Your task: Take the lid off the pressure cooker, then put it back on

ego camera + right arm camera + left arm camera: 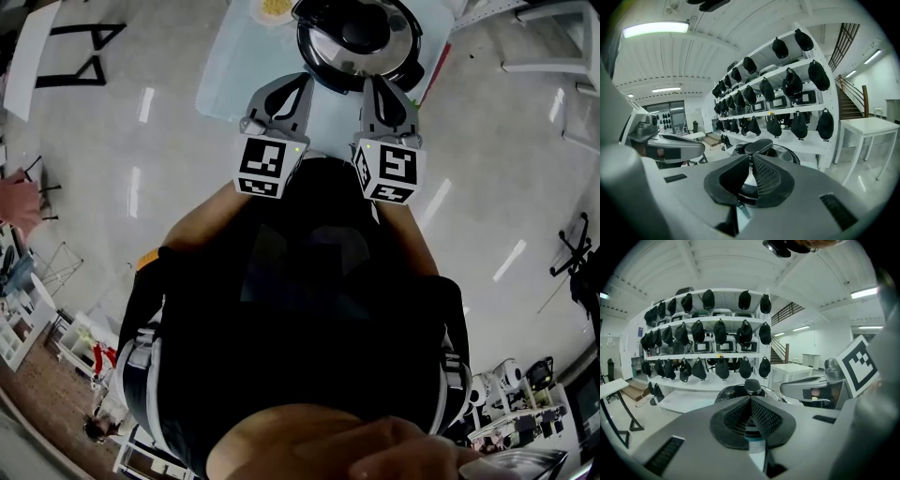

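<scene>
Looks like the very start of step one, nothing lifted yet. Got the pressure cooker (356, 42) sitting at the far end of the pale blue table (234, 75), lid (323, 52) on, black knob (361, 33) dead centre on top. Holding the left gripper (298, 82) and right gripper (373, 82) side by side just short of the pot's near edge, not touching it. Both with pads pressed together, nothing pinched between them. Next up, probably: spread one set of jaws, line up on that knob, clamp down, likely twist to unlock before lifting. Might want the other gripper steadying the pot. Can't tell from here which way to turn for unlocking.
</scene>
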